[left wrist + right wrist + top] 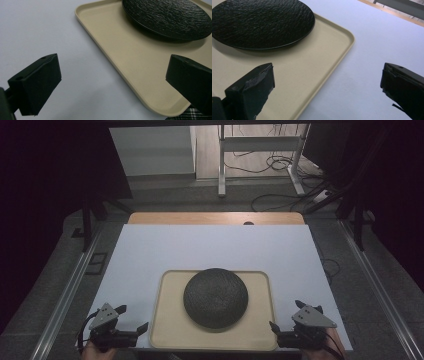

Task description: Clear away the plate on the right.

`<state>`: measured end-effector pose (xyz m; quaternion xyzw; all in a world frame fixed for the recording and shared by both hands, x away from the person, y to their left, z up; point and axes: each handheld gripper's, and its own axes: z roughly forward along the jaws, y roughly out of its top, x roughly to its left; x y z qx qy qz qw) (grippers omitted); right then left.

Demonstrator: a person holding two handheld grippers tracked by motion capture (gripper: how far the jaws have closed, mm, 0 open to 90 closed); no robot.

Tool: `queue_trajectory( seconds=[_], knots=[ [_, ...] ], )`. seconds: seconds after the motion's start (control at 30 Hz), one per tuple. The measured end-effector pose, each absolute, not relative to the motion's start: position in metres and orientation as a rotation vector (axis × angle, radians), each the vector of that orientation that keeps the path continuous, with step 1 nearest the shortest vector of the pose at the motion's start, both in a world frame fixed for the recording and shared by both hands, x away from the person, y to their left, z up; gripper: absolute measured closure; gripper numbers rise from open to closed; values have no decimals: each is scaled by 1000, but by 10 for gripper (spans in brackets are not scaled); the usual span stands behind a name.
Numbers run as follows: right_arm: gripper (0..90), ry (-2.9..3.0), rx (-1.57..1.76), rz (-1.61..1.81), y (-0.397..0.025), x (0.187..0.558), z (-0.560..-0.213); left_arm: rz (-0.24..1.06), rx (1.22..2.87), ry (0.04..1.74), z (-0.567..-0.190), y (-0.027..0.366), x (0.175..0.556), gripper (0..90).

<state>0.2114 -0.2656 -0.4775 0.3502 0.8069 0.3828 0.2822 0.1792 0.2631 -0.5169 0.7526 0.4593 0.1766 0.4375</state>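
A beige tray [166, 320] lies near the front edge of the white table, and a black textured plate [215, 296] sits on it. My left gripper [131, 321] hovers open at the tray's front left corner, one jaw over the tray [125, 65], the other over the white surface. My right gripper [290, 320] stands open at the tray's front right corner, straddling the tray's edge [332, 67]. The plate [167, 17] lies ahead of the left jaws and the plate [259, 22] ahead of the right jaws. Nothing is held.
The white table cover [210, 247] reaches back to a wooden strip [215, 218]. Beyond it are a metal frame [260, 150] and cables [280, 195] on the floor. Dark curtains flank both sides.
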Motion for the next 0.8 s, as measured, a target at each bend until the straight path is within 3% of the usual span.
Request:
queue_trajectory(
  seconds=[0.8],
  knots=[
    [0, 2088, 1068, 985, -306, 200, -491, 442, 1872, 1139, -517, 263, 179, 0]
  ],
)
